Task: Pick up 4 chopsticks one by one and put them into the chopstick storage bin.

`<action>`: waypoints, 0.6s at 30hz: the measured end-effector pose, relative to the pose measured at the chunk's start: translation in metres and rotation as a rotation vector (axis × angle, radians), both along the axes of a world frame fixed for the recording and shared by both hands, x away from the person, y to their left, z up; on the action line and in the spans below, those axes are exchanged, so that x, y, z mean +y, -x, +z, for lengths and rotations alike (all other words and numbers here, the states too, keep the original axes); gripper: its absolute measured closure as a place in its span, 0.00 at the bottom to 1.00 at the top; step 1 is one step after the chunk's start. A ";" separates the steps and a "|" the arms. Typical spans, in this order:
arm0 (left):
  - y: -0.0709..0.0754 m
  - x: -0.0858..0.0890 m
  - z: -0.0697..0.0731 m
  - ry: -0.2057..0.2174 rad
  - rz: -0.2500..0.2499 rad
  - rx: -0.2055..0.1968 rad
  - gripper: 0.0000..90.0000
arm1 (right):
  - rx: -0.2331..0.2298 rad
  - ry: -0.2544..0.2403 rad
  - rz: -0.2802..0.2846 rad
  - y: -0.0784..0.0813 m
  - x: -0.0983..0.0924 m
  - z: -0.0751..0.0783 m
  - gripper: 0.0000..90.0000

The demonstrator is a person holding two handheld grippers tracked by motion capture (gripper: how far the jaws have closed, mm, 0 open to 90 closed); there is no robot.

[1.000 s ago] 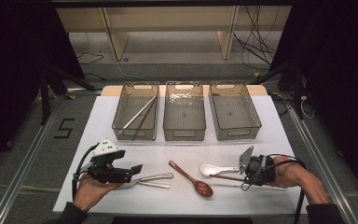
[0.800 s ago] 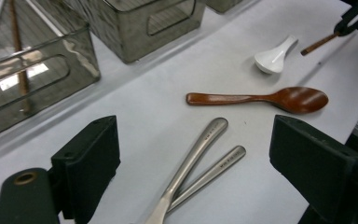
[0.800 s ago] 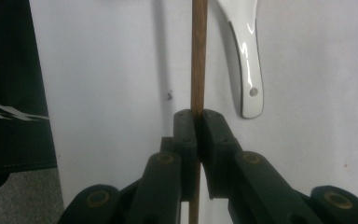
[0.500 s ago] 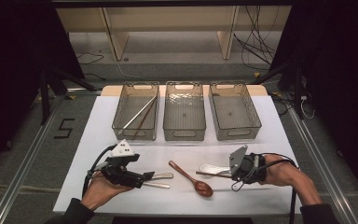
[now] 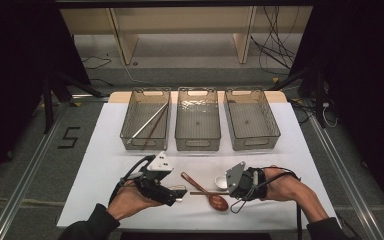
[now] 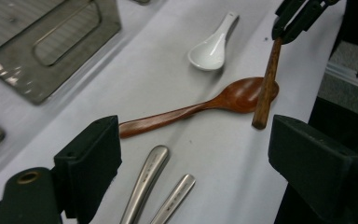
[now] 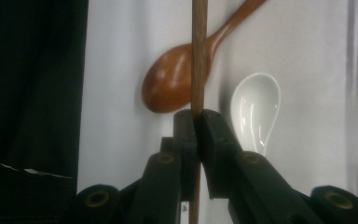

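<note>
My right gripper (image 7: 198, 114) is shut on a brown wooden chopstick (image 7: 198, 56), which it holds level just above the table, its tip over the bowl of a wooden spoon (image 7: 168, 84). A white ceramic spoon (image 7: 254, 109) lies beside it. In the high view the right gripper (image 5: 229, 189) points left at the front of the table, and the left gripper (image 5: 179, 192) points right toward it. My left gripper (image 6: 200, 149) stands open over two metal handles (image 6: 144, 186), touching neither. Ahead of it lie the wooden spoon (image 6: 205, 105), the chopstick (image 6: 266, 84) and the white spoon (image 6: 212, 46).
Three clear plastic bins stand in a row at the back of the white table (image 5: 105, 150): the left bin (image 5: 130, 130) holds chopsticks, the middle bin (image 5: 197, 142) and the right bin (image 5: 251, 142) look bare. Cables trail from both grippers.
Both hands have moved toward the table's middle: the left gripper to the right over the metal cutlery, the right gripper to the left with the chopstick, now over the wooden spoon.
</note>
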State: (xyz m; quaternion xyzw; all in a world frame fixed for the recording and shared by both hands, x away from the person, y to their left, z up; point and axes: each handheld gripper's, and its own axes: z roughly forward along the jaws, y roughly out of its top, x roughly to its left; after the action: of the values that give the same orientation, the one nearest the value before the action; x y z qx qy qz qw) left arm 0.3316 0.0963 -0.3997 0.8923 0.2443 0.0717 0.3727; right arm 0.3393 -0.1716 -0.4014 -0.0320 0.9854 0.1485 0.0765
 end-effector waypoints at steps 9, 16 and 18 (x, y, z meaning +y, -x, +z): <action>0.001 -0.027 -0.008 -0.073 -0.110 0.039 0.30 | -0.016 0.023 0.034 0.006 0.010 0.000 0.95; 0.005 -0.037 -0.007 -0.098 -0.187 0.041 0.50 | -0.025 0.022 0.045 0.008 0.016 0.001 0.95; 0.006 -0.039 -0.008 -0.112 -0.203 0.036 0.54 | -0.026 0.027 0.053 0.009 0.017 0.001 0.95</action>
State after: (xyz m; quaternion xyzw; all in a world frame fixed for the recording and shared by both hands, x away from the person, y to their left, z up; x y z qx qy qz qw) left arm 0.3252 0.0573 -0.4075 0.9330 0.1550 0.0310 0.3232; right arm 0.3300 -0.1551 -0.4002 -0.0609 0.9850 0.1370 0.0852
